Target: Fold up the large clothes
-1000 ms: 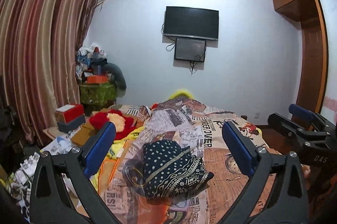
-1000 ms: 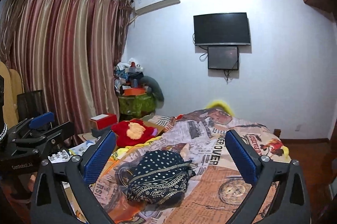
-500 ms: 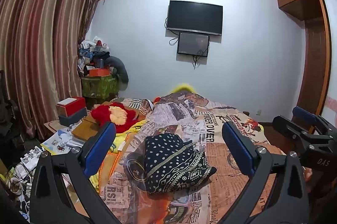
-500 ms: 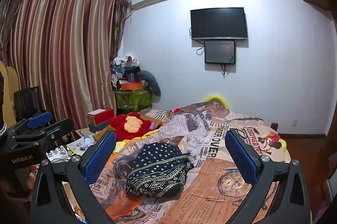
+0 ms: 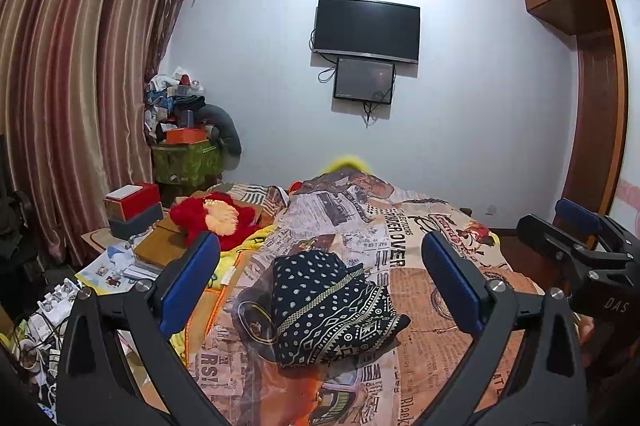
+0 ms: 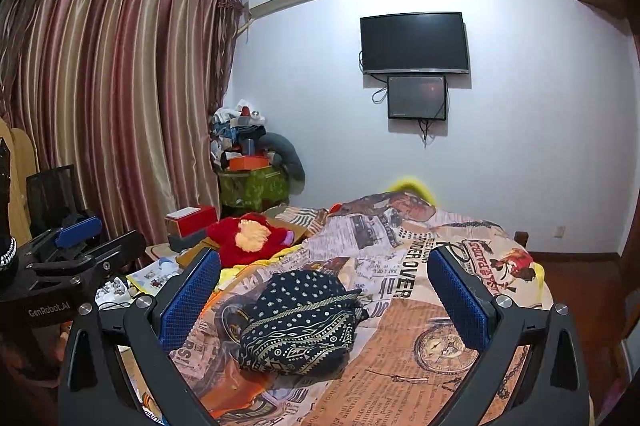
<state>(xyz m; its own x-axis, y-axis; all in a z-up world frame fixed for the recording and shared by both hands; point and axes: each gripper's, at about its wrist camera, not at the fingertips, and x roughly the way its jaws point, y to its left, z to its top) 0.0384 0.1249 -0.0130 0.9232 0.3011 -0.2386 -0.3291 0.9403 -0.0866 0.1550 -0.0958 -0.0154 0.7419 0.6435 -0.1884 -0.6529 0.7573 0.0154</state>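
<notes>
Lower foreground: the left gripper (image 5: 320, 290) and right gripper (image 6: 324, 300), jaws spread wide and empty, held above the bed (image 5: 436, 310). Centre frame, just beyond the blue pads (image 5: 190, 284): the dark patterned garment (image 5: 324, 306), lying bunched on the newspaper-print bedspread (its edges and layers cannot be told apart). Middle left: a red plush toy (image 5: 212, 218) near boxes (image 5: 132, 202). Far wall, upper centre: a television (image 5: 366, 28). Risk, as judged: a pinch into the heap may catch several layers, or the bedspread beneath, so the cloth lifts tangled.
</notes>
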